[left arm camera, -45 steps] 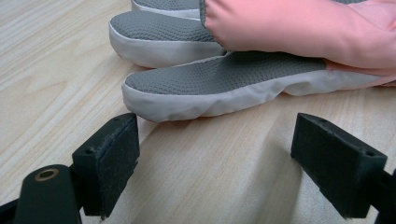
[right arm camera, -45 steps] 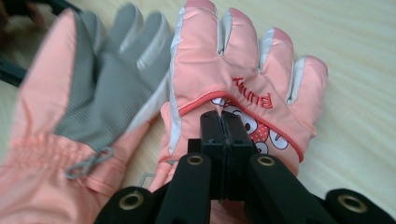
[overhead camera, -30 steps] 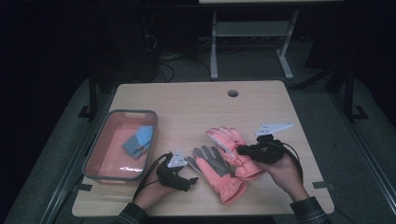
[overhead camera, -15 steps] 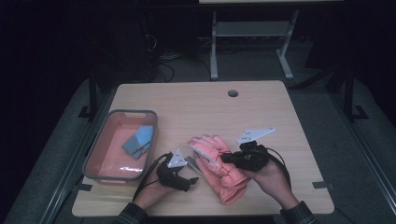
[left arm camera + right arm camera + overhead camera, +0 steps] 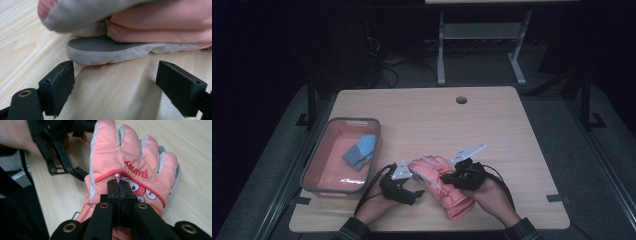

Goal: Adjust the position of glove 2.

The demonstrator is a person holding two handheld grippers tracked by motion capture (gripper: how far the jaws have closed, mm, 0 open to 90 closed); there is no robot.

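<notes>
The bench (image 5: 427, 120) is taking up the middle of the high view, a pale wood-grain top with rounded corners and a small dark round hole (image 5: 461, 100) near its far edge; around it the room is lying in near darkness, with grey floor at the sides and a light metal frame (image 5: 482, 47) standing at the top of the frame

At the left of the bench a grey-rimmed bin (image 5: 362, 121) with a pink inside is sitting, holding a blue cloth (image 5: 361, 150)

Lower middle of the high view, the pink gloves (image 5: 447, 182) are lying stacked as a pair, their long axis running from upper left to lower right, fingers toward the upper left and cuffs toward the bench's near edge. In the right gripper view the top glove (image 5: 130, 167) is lying back-up, its fingers pointing toward the top of the frame, with red lettering and a cartoon print across it. In the left gripper view the grey-palmed lower glove (image 5: 110, 50) is resting flat on the wood in the upper half, the pink one lying over it

The right gripper (image 5: 451, 176) is coming in from the lower right, clenched on the fabric of the top glove near its cuff; its jaws are meeting tightly on a pinch of pink cloth at the lower middle of its own view

The left gripper (image 5: 416, 191) is sitting just left of the gloves, released, its jaws standing wide with bare wood between them and the glove edge just beyond, not touching
</notes>
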